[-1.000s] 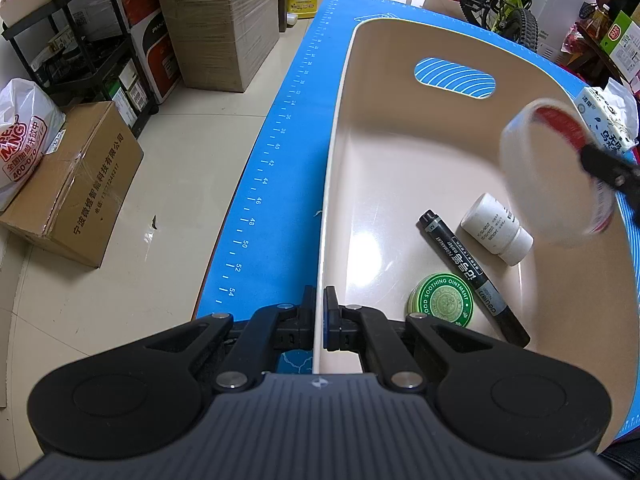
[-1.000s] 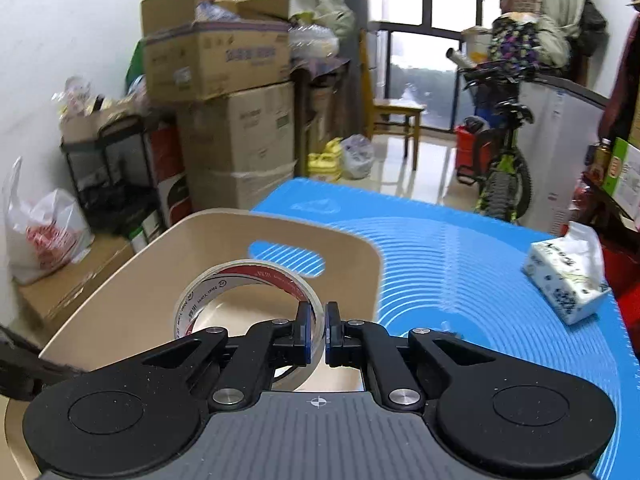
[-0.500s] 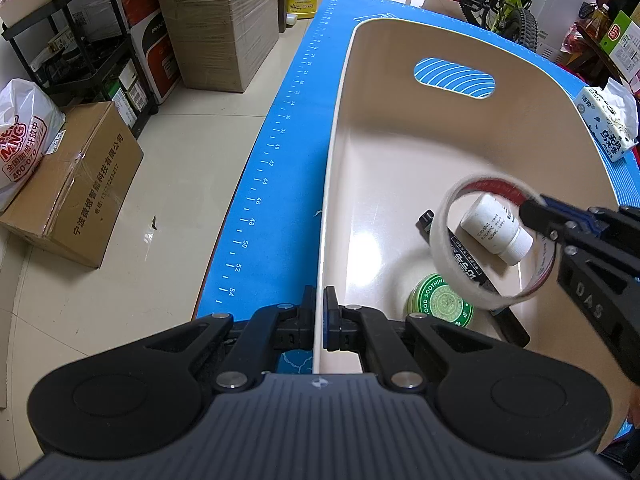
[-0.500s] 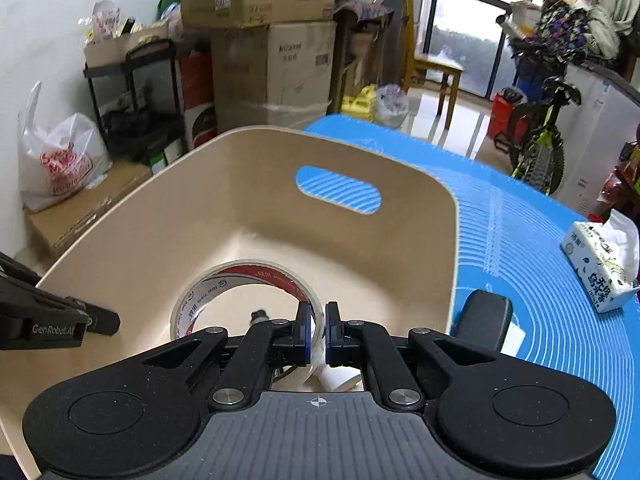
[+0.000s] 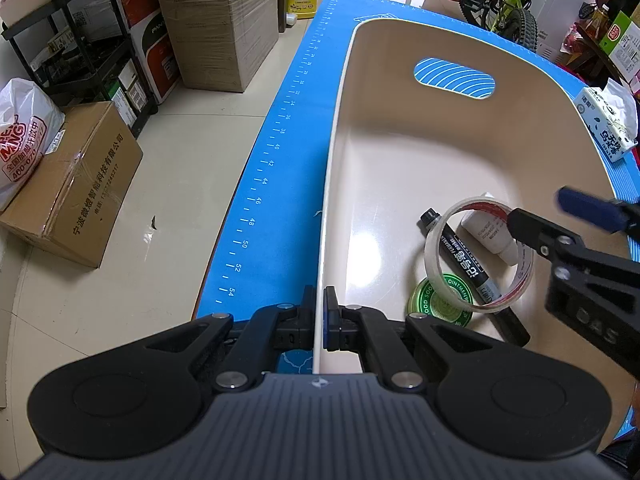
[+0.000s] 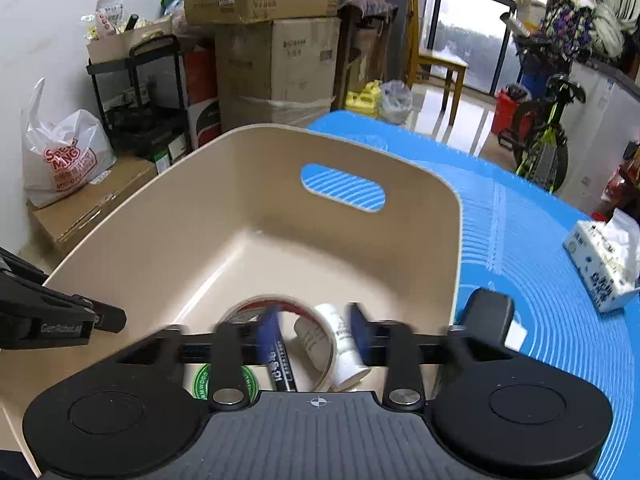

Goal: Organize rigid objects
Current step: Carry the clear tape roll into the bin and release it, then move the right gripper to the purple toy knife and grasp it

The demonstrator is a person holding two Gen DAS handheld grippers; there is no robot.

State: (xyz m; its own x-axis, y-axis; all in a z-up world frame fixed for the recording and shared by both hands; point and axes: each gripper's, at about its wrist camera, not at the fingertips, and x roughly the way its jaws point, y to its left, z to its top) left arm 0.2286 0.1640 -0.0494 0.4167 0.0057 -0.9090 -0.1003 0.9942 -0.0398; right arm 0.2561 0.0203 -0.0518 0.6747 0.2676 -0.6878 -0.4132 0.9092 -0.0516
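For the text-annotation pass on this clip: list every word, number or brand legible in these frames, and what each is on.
"OINTMENT" on the green tin.
"PERMANENT MARKER" on the black marker; its larger characters too blurred.
"GenRobot.AI" on the left tool.
"34" to "54" on the blue mat ruler.
"MING" on the white bag.
White bottle, tape roll and tissue pack: print unreadable.

My left camera looks steeply down, close over the basket's (image 5: 332,184) left rim; my right camera looks across its near edge. Both share the basket's inside.
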